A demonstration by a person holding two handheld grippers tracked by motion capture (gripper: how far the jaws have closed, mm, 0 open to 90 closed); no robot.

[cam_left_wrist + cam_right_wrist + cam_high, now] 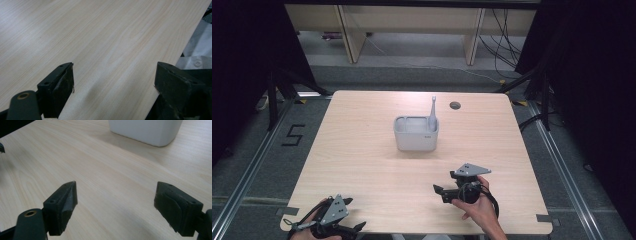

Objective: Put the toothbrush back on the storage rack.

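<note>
My right hand-held gripper (pixel 438 192) sits low over the worktop (pixel 362 150), jaws spread wide with nothing between them. The tub (pixel 416 133) lies ahead of it and a little off to its left in the high view, with bare wood all the way between. In the right gripper view the tub (pixel 147 131) shows up ahead and right of centre, because the hand is turned across the worktop rather than straight at it. A grey handle (pixel 432 109) stands nearly upright out of the tub's far right corner, long axis close to vertical with a slight lean. I take it for a brush or spatula, but the working end is hidden inside the tub and I can't say which.

My left hand-held gripper (pixel 360 227) is back at the near edge, jaws also wide apart and empty, well away from the tub. Its own view looks along bare worktop (pixel 100 37) toward that edge.

So the right side is clearly the nearer one, and the handle is on its side of the tub. I judge the coming move to be a reach forward and up, closing on the handle from the side above the rim. Nothing stands in the way. A small round hole (pixel 455 105) in the worktop lies beyond the tub, out of the path.
</note>
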